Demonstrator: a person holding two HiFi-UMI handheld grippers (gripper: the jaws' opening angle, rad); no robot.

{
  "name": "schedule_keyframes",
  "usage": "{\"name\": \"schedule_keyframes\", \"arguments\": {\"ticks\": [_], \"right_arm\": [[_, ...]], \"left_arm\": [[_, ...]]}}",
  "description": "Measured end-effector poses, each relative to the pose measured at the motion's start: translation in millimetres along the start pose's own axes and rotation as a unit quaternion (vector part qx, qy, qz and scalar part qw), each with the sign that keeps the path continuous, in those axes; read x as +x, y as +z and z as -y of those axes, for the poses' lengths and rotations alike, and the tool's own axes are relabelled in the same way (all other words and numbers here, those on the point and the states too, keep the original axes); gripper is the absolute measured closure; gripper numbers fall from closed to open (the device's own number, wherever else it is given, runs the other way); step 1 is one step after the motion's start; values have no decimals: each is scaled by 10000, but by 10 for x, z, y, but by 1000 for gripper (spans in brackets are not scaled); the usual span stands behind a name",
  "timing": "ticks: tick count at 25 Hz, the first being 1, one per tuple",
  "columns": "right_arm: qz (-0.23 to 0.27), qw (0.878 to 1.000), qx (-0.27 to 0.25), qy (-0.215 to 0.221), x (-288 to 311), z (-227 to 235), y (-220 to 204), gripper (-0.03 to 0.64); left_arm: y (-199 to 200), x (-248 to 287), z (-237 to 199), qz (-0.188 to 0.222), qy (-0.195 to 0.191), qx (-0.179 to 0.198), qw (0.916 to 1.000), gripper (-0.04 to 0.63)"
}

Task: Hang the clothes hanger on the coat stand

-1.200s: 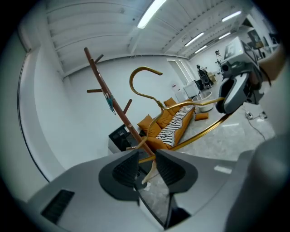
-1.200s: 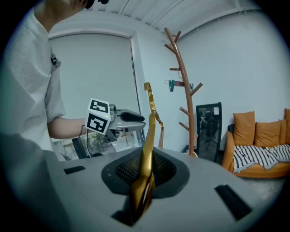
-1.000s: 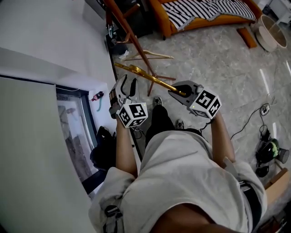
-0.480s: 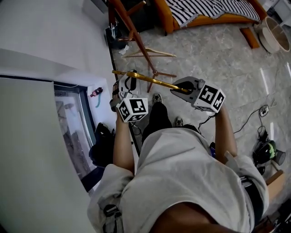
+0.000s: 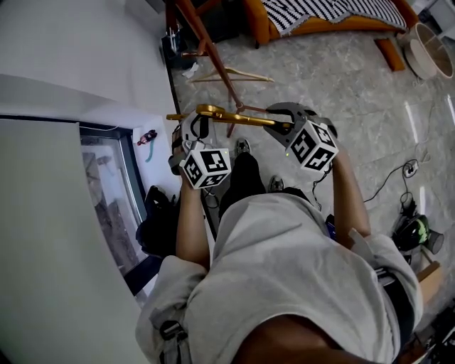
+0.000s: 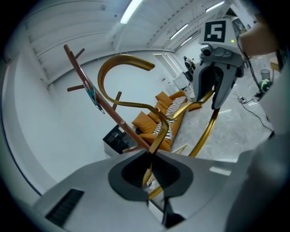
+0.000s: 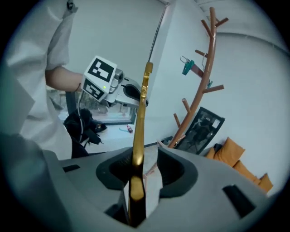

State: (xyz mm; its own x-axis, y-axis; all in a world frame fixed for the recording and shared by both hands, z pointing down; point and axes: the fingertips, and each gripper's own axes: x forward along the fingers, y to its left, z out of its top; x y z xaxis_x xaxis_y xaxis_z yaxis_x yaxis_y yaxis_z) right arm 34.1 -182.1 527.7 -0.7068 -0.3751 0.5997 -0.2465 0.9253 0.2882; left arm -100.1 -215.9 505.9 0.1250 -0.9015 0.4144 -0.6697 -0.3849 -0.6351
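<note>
A gold clothes hanger [image 5: 234, 117] lies level between my two grippers, in front of the person's body. My left gripper [image 5: 197, 129] is shut on it near the hook, and the left gripper view shows the hook's neck [image 6: 156, 136] pinched between the pads, with the hook [image 6: 122, 61] curving above. My right gripper [image 5: 279, 122] is opening: the hanger's arm [image 7: 138, 131] still runs between its jaws, with a gap to one pad. The reddish-brown coat stand [image 5: 213, 60] leans just beyond, and appears again in the left gripper view [image 6: 97, 102] and the right gripper view [image 7: 204, 77].
A pale wooden hanger [image 5: 231, 75] lies on the marble floor by the stand's feet. An orange sofa with a striped throw [image 5: 320, 18] stands at the back. A white wall and window [image 5: 106, 192] are to the left; cables [image 5: 398, 178] trail at the right.
The left gripper has closed on the hanger near its hook. The hanger has swung level and moved toward the stand. The right gripper's jaws have widened around the hanger's arm.
</note>
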Motion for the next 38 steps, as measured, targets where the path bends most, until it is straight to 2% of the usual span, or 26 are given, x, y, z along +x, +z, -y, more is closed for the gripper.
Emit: {"name": "schedule_keyframes", "arguments": {"ticks": [3,6,10,17,22,30,38], "right_arm": [[-69,9963,-482,-715,20,134,46,465],[-106,9853,-985,-1391,1,223,140,459],[-240,9679,-1600,-1923,76,235,209,459],[-319,9623,-1837,-1979,165,195,306,461],[-524,9523,-2199,-2051,242,252,384,547],[-386,9545,-2241,-1929,430,295,604,560],[-394,9550,-2253,-1887,623,470,625,580]], "left_arm": [[-54,7,-4,-156,38,-140,9998,571],[-106,21,-34,-331,82,-367,9987,571],[-152,55,-19,-581,53,-576,9966,571],[-186,151,19,-696,-126,-743,9947,572],[-185,244,-59,-698,-164,-802,9942,572],[-179,403,-204,-649,-307,-736,9947,572],[-180,611,-378,-508,-355,-645,9960,572]]}}
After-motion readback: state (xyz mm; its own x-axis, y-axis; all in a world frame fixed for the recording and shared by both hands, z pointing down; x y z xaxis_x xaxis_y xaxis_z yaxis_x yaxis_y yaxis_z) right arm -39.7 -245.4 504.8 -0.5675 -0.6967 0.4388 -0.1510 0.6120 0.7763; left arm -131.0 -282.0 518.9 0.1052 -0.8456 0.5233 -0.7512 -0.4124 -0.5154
